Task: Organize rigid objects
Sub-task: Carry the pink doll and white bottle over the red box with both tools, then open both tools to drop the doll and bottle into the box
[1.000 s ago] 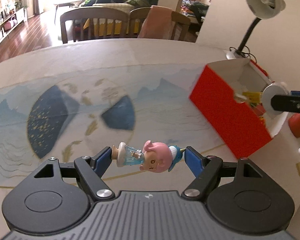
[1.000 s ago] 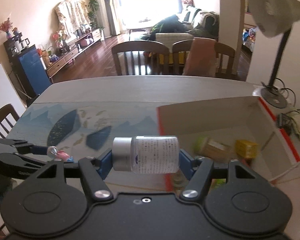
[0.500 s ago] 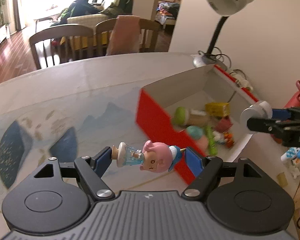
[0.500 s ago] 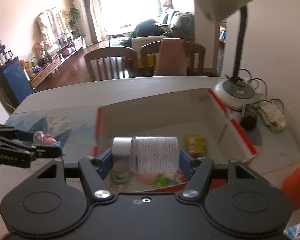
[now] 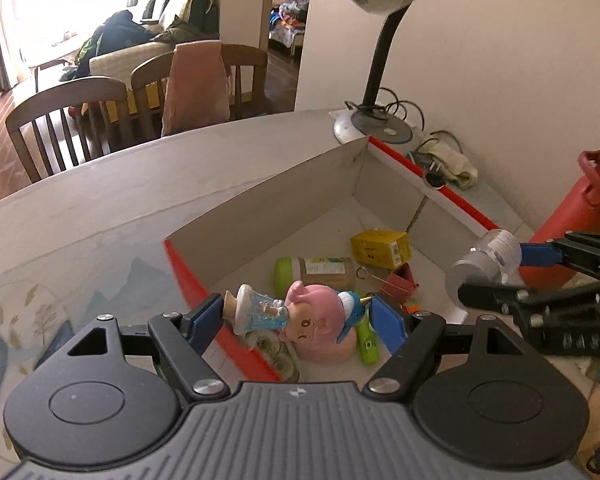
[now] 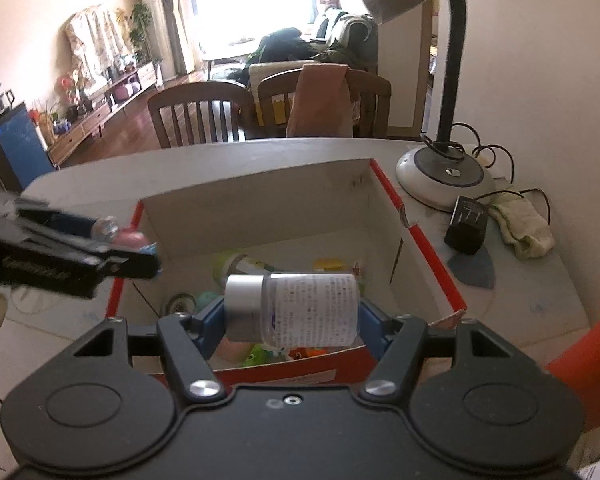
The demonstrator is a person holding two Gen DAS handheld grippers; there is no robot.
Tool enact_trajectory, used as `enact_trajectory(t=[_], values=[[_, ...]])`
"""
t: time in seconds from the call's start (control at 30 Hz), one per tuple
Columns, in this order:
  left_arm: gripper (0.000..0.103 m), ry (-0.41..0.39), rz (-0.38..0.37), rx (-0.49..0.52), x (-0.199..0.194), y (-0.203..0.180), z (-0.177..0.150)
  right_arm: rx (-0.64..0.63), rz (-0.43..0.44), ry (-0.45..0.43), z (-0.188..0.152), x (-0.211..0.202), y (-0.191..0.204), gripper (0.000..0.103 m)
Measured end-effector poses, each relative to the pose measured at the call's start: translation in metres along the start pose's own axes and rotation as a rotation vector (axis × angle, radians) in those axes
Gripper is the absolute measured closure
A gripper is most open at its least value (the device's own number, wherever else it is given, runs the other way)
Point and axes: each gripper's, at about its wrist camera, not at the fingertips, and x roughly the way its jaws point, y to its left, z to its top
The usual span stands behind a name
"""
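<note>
Now my left gripper [image 5: 296, 314] clamps the pink-headed toy figurine [image 5: 296, 314] over the red-edged cardboard box [image 5: 268, 192]; my right gripper [image 6: 292, 308] pinches the clear silver-capped bottle [image 6: 292, 308] above it. I'd lower both inside before releasing.

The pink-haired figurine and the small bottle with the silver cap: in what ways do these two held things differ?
The figurine is opaque and colourful, pink hair and blue dress; the bottle is clear with a printed label and a silver cap. The figurine has an irregular doll shape; the bottle is a plain cylinder. The left gripper holds the figurine; the right gripper holds the bottle. Both lie sideways between the fingers, above the open red box.
</note>
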Motion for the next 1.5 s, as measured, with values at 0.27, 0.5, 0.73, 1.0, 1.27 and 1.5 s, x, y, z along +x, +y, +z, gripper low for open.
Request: enact_trajectory(t=[0.27, 0.5, 0.73, 1.0, 1.27, 1.5], values=[[0.024, 0.017, 0.044, 0.06, 0.05, -0.021, 0.031, -0.064, 0.015, 0.04, 0.004, 0.032, 0.008, 0.036], [0.024, 0.042, 0.042, 0.022, 0.095, -0.029, 0.054, -0.108, 0.017, 0.079, 0.003, 0.059, 0.015, 0.036], [0.024, 0.09, 0.043, 0.036, 0.128, -0.037, 0.059, -0.143, 0.01, 0.107, 0.0, 0.072, 0.023, 0.036], [0.024, 0.131, 0.05, 0.039, 0.149, -0.038, 0.063, -0.16, -0.007, 0.125, -0.007, 0.08, 0.028, 0.036], [0.024, 0.171, 0.043, 0.026, 0.16, -0.036, 0.058, -0.156, 0.0, 0.142, -0.015, 0.08, 0.032, 0.036], [0.023, 0.197, 0.048, 0.017, 0.166, -0.034, 0.057, -0.113, 0.001, 0.127, -0.017, 0.071, 0.03, 0.029]])
